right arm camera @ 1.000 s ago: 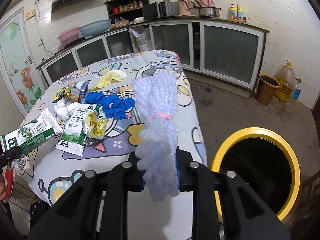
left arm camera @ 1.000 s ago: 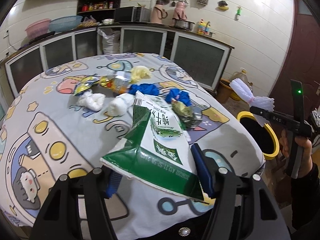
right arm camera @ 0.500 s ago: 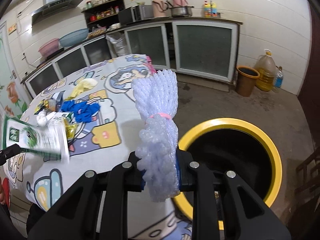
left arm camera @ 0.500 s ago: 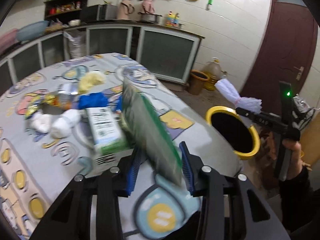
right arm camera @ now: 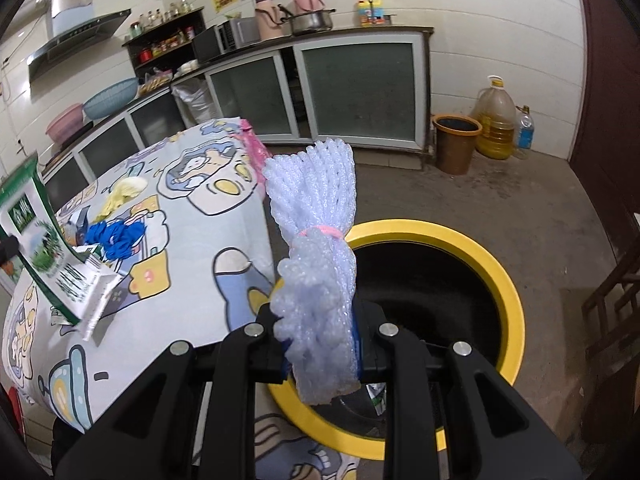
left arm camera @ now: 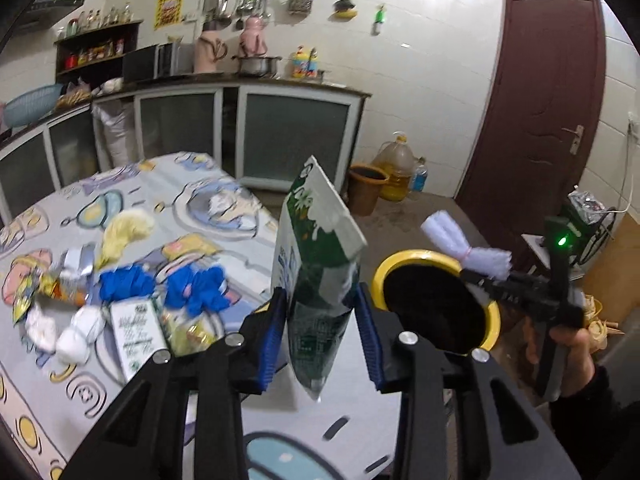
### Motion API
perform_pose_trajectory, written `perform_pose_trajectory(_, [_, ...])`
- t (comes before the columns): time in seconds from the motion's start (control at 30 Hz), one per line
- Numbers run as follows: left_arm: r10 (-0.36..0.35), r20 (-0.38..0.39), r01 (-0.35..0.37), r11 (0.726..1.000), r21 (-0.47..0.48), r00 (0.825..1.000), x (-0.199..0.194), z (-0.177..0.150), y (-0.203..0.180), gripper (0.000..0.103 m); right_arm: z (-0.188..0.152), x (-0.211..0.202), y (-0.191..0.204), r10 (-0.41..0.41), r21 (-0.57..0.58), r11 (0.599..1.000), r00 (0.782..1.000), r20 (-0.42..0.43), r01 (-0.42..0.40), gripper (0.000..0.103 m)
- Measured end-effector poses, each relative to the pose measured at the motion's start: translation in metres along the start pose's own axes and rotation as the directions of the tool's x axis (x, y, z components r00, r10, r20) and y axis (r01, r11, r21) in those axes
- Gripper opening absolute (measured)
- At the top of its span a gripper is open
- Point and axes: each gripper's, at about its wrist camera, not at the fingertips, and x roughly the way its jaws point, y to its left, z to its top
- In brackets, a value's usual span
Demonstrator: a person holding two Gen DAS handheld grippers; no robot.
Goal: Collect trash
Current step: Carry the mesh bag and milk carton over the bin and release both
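My left gripper (left arm camera: pixel 321 296) holds a green and white bag (left arm camera: pixel 320 264) upright, clear of the table, and its jaws are still closing with the blue pads against the bag's sides. The same bag (right arm camera: pixel 40 240) shows at the left edge of the right wrist view. My right gripper (right arm camera: pixel 320 320) is shut on a white foam net bundle (right arm camera: pixel 316 216) tied with a pink band. It hovers over the near rim of the yellow-rimmed bin (right arm camera: pixel 500 276). In the left wrist view the bin (left arm camera: pixel 408 258) is just right of the bag, with the foam net (left arm camera: pixel 468 248) above its far side.
On the cartoon tablecloth (left arm camera: pixel 224 200) lie blue gloves (left arm camera: pixel 128 284), a yellow wad (left arm camera: pixel 120 236), white tissues (left arm camera: pixel 72 336), a white carton (left arm camera: pixel 136 328) and wrappers. A brown bucket (right arm camera: pixel 456 140) and an oil jug (right arm camera: pixel 494 120) stand by the cabinets. A person's hand (left arm camera: pixel 572 348) grips the right tool.
The left jaws narrowed onto the bag, which rose off the table, turned upright and swung right towards the bin. The right gripper carried the foam net from the table edge to over the bin.
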Motion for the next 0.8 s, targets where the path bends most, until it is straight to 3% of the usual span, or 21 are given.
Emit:
perform_pose_trajectory(0.27, [-0.053,0.008,0.052,0.995,0.080,0.999,0.024,0.030,-0.041,0.032,-0.003,0.000,-0.026,-0.020,0.042,0.999,1.000,0.002,0.020,0.021])
perform_pose_trajectory(0.8, [-0.193,-0.095,0.204,0.971,0.127,0.977,0.129,0.056,-0.114,0.032,-0.021,0.009,-0.062,-0.064,0.110,0.991,0.997,-0.051,0.069,0.021])
